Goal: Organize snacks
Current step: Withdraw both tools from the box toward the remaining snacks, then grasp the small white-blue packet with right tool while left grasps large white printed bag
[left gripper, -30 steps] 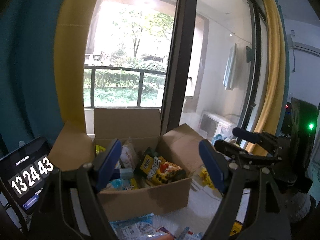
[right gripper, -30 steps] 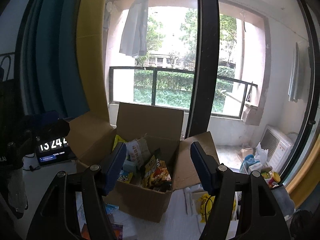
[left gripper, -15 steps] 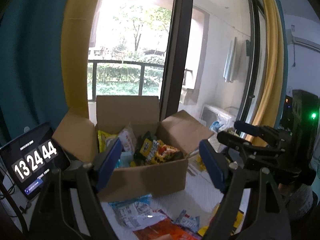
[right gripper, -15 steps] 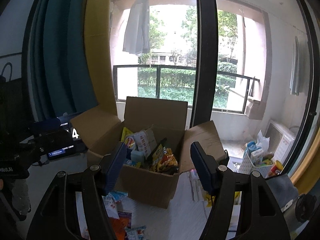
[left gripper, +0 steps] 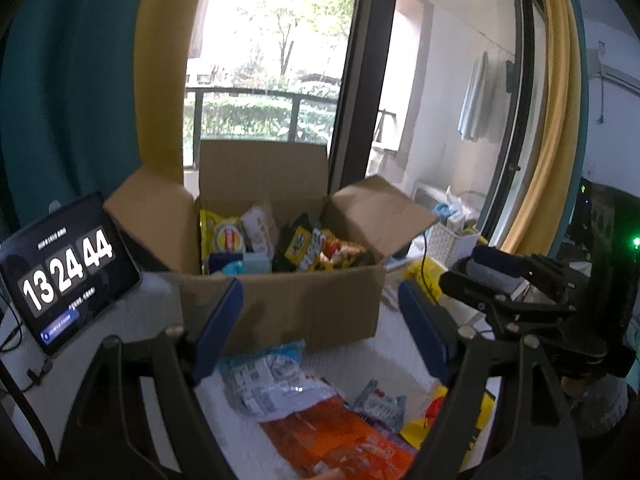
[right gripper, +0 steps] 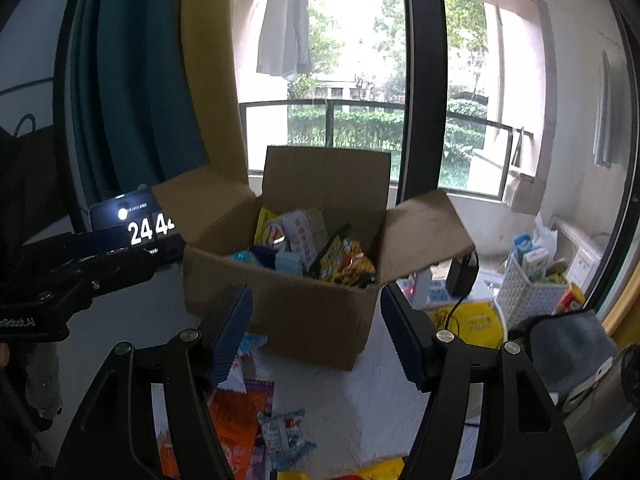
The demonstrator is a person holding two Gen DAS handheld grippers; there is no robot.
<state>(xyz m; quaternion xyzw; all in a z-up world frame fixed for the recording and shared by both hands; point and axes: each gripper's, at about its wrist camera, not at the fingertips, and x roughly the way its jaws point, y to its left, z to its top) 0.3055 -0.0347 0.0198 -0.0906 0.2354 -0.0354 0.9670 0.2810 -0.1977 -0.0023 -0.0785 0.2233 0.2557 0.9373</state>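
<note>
An open cardboard box (left gripper: 304, 308) (right gripper: 316, 320) stands on the white table, holding several snack packs. Loose snacks lie in front of it: a clear blue-edged pack (left gripper: 264, 376), an orange bag (left gripper: 340, 440) (right gripper: 232, 428), a small grey-blue pack (left gripper: 380, 404) and a blue-white pack (right gripper: 284, 436). My left gripper (left gripper: 320, 328) is open and empty, raised in front of the box. My right gripper (right gripper: 316, 336) is open and empty, also raised before the box. Each gripper shows at the edge of the other's view.
A tablet clock (left gripper: 60, 272) leans at the left of the table. A white basket (right gripper: 528, 292) with items and a yellow bag (right gripper: 476, 320) sit to the right. A window with curtains is behind the box.
Both views have tilted downward and closer to the table, so the loose snacks in front of the box have come into sight. Both grippers stayed open.
</note>
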